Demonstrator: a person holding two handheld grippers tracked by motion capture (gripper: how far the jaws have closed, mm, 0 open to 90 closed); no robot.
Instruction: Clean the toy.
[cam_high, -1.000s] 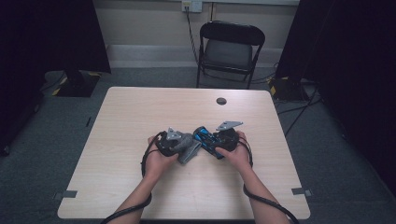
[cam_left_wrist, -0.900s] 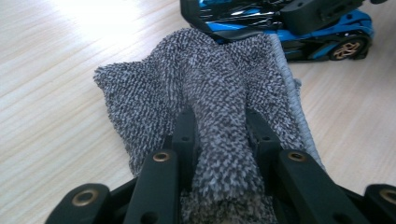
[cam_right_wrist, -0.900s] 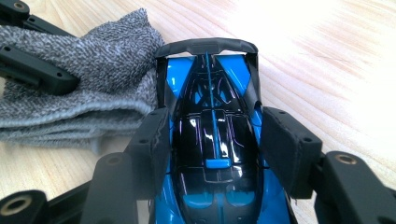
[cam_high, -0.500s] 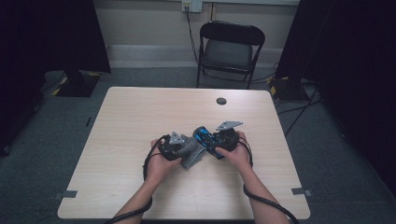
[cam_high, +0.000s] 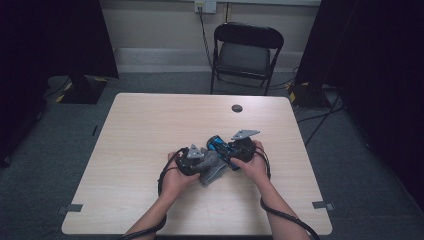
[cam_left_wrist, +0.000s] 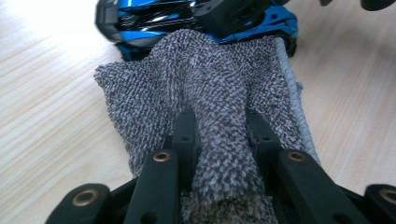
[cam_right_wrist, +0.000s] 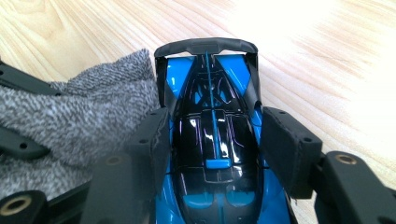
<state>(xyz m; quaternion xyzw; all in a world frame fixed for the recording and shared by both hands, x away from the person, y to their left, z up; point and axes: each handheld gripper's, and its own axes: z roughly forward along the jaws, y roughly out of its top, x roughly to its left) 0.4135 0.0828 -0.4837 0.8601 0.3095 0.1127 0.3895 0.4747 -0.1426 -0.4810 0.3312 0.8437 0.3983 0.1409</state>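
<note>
A blue and black toy car (cam_right_wrist: 212, 140) sits between the pads of my right gripper (cam_right_wrist: 212, 151), which is shut on its sides; its rear wing (cam_right_wrist: 205, 46) points away from the camera. My left gripper (cam_left_wrist: 219, 126) is shut on a bunched grey speckled cloth (cam_left_wrist: 210, 88), and the cloth lies against the car (cam_left_wrist: 196, 18). From above, both hands meet at the table's middle front: the left gripper (cam_high: 197, 160) with the cloth (cam_high: 212, 167), the right gripper (cam_high: 235, 150) with the car (cam_high: 220, 146).
The light wooden table (cam_high: 150, 130) has a small round black cap (cam_high: 236, 108) near its far edge. A black folding chair (cam_high: 247, 52) stands behind the table. Dark curtains hang at both sides, and cables lie on the floor at the right.
My left hand with the cloth has slid a little to the right, closer against the car. The right hand and the car have stayed where they were.
</note>
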